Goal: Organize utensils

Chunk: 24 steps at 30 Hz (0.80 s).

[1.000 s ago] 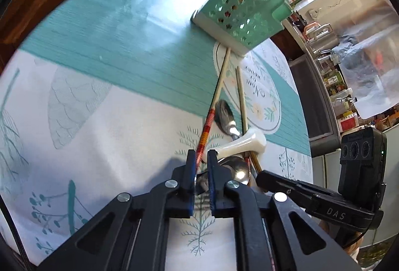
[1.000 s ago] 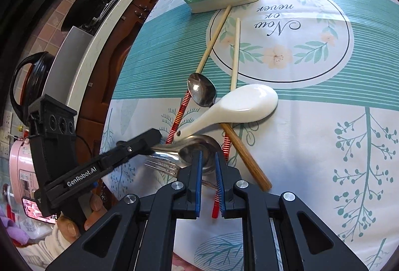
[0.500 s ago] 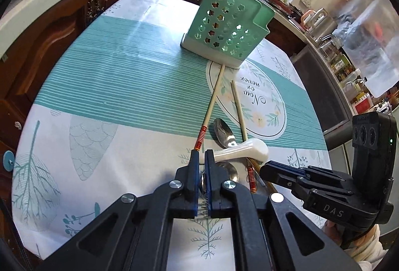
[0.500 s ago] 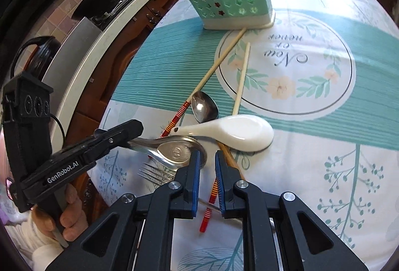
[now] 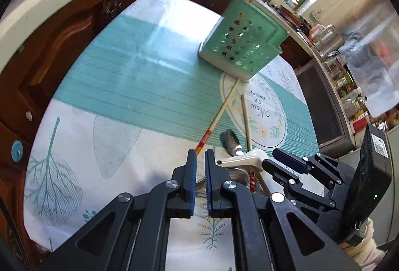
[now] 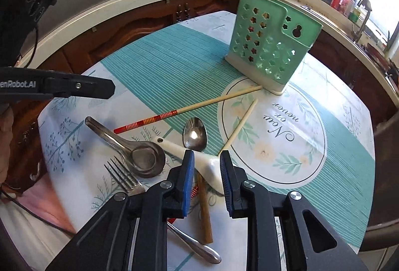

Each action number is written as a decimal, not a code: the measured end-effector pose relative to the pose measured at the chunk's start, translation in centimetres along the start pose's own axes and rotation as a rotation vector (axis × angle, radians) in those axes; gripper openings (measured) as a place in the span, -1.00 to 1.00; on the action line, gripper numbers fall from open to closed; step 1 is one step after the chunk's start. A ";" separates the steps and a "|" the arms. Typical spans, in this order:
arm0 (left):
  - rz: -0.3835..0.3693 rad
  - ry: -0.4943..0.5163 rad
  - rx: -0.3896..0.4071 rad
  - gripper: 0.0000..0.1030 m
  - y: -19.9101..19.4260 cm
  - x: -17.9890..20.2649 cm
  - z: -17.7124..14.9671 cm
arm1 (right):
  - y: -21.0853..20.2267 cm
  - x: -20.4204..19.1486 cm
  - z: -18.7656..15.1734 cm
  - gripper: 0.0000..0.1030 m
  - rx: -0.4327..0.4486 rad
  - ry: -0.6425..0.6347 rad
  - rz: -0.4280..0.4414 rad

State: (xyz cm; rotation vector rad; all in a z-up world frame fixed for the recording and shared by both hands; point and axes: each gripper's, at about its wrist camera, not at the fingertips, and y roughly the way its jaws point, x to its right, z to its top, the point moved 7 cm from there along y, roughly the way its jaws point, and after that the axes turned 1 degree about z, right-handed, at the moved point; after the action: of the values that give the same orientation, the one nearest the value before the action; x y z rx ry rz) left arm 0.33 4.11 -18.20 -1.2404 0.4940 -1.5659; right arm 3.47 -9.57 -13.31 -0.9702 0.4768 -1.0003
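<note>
A green perforated utensil holder [image 6: 273, 46] stands at the far side of the table, with chopsticks in it; it also shows in the left wrist view [image 5: 243, 46]. Loose utensils lie in a heap: a white ceramic spoon [image 6: 199, 161], a steel soup spoon [image 6: 139, 153], a small steel spoon [image 6: 195, 132], a fork [image 6: 124, 178] and chopsticks [image 6: 189, 107]. My right gripper [image 6: 205, 158] is open, its fingers either side of the white spoon's bowl. My left gripper [image 5: 199, 158] hovers above the heap, slightly open and empty; it shows at the left of the right view [image 6: 94, 87].
The round table carries a teal and white cloth [image 5: 139, 86]. A wooden cabinet and counter [image 5: 74, 9] curve behind it. A sink and bottles [image 6: 354, 9] stand at the far right.
My left gripper let go of the steel soup spoon and rose clear. My right gripper opened and moved over the white spoon.
</note>
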 end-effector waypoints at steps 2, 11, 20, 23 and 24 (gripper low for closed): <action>-0.020 -0.062 -0.019 -0.26 0.2 -1.1 -0.3 | 0.0 -0.2 0.0 -0.59 -0.003 0.015 0.011; -0.094 -0.150 -0.088 0.29 -0.1 -3.9 -1.5 | -0.1 -1.3 -0.7 -0.59 -0.014 0.049 0.087; -0.156 -0.134 -0.141 -0.16 2.3 -3.2 -3.8 | 0.1 -1.0 -0.9 -0.59 -0.017 0.098 0.115; -0.187 -0.162 -0.096 -0.24 2.6 -3.1 -3.5 | 0.1 -1.0 -1.1 -0.59 -0.023 0.104 0.114; -0.195 -0.171 -0.080 -0.26 2.6 -3.2 -3.3 | 0.2 -0.9 -1.2 -0.59 -0.025 0.109 0.115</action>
State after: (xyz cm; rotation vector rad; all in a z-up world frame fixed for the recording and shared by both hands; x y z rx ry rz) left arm -1.60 5.04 -23.00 -1.5062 0.3358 -1.5958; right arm 2.23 -9.27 -14.15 -0.9036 0.6300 -0.9483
